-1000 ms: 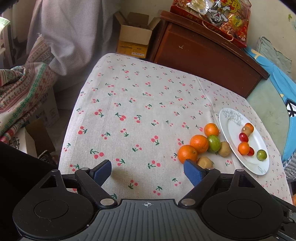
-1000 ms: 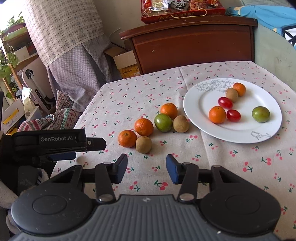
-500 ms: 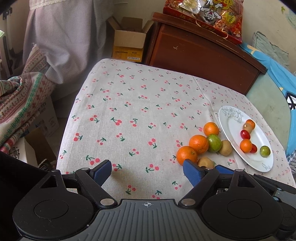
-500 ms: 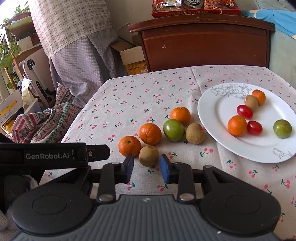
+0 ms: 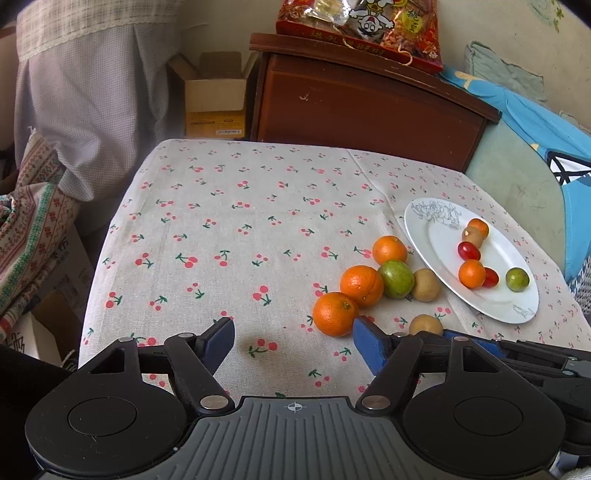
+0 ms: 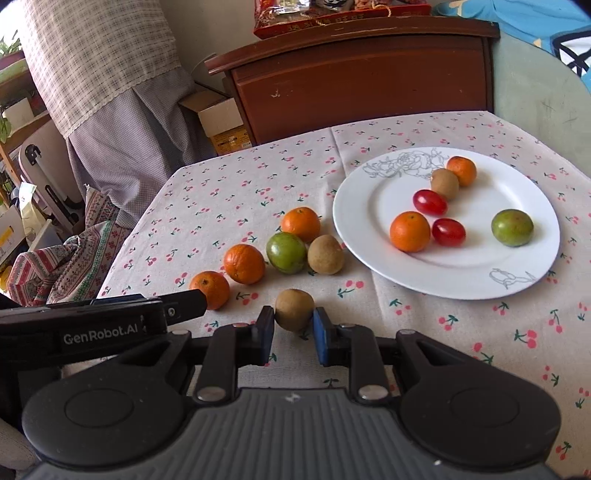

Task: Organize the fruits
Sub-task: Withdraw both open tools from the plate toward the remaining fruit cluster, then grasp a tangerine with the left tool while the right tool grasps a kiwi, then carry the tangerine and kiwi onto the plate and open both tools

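Right tongs (image 6: 293, 325) clamped on a brown kiwi (image 6: 294, 309), blue pads (image 6: 266, 332) pressing both sides after just closing in, kiwi sitting low over the cherry-print surface (image 6: 424, 321) near the front edge. Left tongs (image 5: 293, 341) unclenched with nothing between the pads, just narrowed a bit, hanging over bare cloth with the right pad just beside the nearest orange (image 5: 335, 314). Same kiwi peeking out past that pad in the left view too. Loose row on the cloth behind it: a second orange (image 6: 244, 263), a green fruit (image 6: 286, 252), another kiwi (image 6: 325, 254) and a third orange (image 6: 300, 224) at the back, all bunched close, some touching. White plate (image 6: 369, 206) with a grey flower sketch just to the right of the row, carrying a small orange (image 6: 410, 231), two red cherry tomatoes (image 6: 429, 202), a kiwi (image 6: 445, 183) touching another small orange (image 6: 461, 170), and a green fruit (image 6: 512, 227) off by itself. Beyond the surface: a dark wooden cabinet (image 6: 362, 74) with a red snack bag (image 5: 362, 26) on top, an open cardboard box (image 5: 216, 99) on the floor, and a checked cloth (image 6: 99, 55) draped at left.
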Motion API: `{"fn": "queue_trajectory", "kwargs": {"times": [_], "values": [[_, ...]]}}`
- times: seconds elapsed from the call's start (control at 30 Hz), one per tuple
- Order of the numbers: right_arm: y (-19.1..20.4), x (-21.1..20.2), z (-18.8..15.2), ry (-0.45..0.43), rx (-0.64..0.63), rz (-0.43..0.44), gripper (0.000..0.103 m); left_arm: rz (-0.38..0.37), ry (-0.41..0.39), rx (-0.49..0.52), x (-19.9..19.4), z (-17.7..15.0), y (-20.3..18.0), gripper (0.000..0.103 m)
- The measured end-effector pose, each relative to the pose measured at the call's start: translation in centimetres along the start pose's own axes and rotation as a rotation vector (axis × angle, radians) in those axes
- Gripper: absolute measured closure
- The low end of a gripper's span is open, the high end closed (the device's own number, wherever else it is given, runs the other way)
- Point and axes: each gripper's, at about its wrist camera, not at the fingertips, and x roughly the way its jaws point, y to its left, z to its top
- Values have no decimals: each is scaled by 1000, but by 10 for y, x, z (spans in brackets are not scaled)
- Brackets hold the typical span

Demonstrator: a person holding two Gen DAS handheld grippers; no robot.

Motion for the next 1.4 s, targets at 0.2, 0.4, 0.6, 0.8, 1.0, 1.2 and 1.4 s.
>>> {"fn": "queue_trajectory", "kwargs": {"times": [0.2,0.4,0.6,0.8,1.0,1.2,1.4], "values": [[-12,-2,-1,-6,41,-23,80,1,-2,43,11,-1,-12,42],[-13,-2,0,-16,53,-27,77,11,-18,93,16,-2,-21,53],[-13,-1,-1,-15,51,-24,78,-5,-25,108,17,-3,-24,73],[-15,-5,1,-21,63,-25,78,-13,-30,94,15,-2,-24,75],[-22,-24,17,-82,79,-20,78,-62,-62,70,2,7,-27,75],[-40,-45,50,-127,78,-28,78,-139,-78,42,-4,29,-35,75],[-64,-50,78,-110,45,-50,78,-199,-53,20,9,51,-46,75]]}}
